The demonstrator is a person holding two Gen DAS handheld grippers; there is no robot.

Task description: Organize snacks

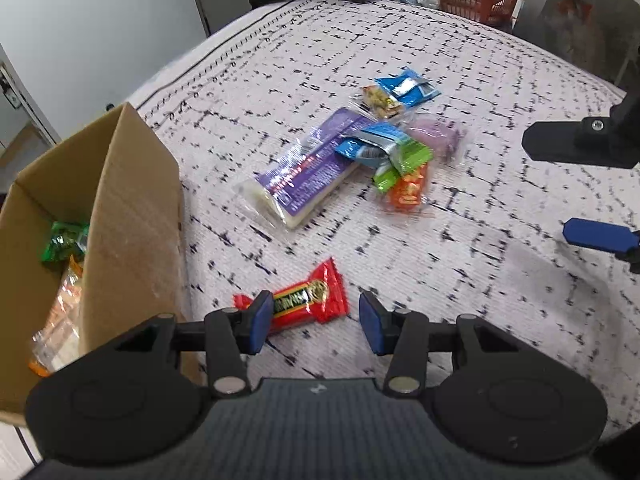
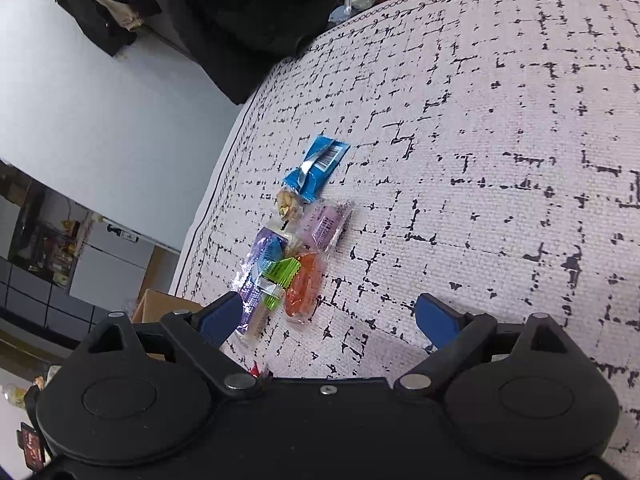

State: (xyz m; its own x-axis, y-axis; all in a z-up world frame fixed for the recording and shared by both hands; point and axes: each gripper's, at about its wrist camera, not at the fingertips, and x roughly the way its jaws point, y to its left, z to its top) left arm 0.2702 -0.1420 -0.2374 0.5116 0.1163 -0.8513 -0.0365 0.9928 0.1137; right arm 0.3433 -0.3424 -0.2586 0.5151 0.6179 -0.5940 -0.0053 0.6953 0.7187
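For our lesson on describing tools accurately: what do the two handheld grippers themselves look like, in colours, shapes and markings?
Both are matte black plastic. The left gripper has two blue rectangular finger pads, black linkage arms with round silver pivot pins, two large round discs, and a ribbed grey centre panel with a small pale mark. The right gripper has the same build: blue pads, silver pins, round discs. No cables or sleeves are visible.

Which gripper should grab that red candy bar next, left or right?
Left. The left gripper is open right over the red candy bar, beside the cardboard box. The right gripper is open too, but faces the snack pile.
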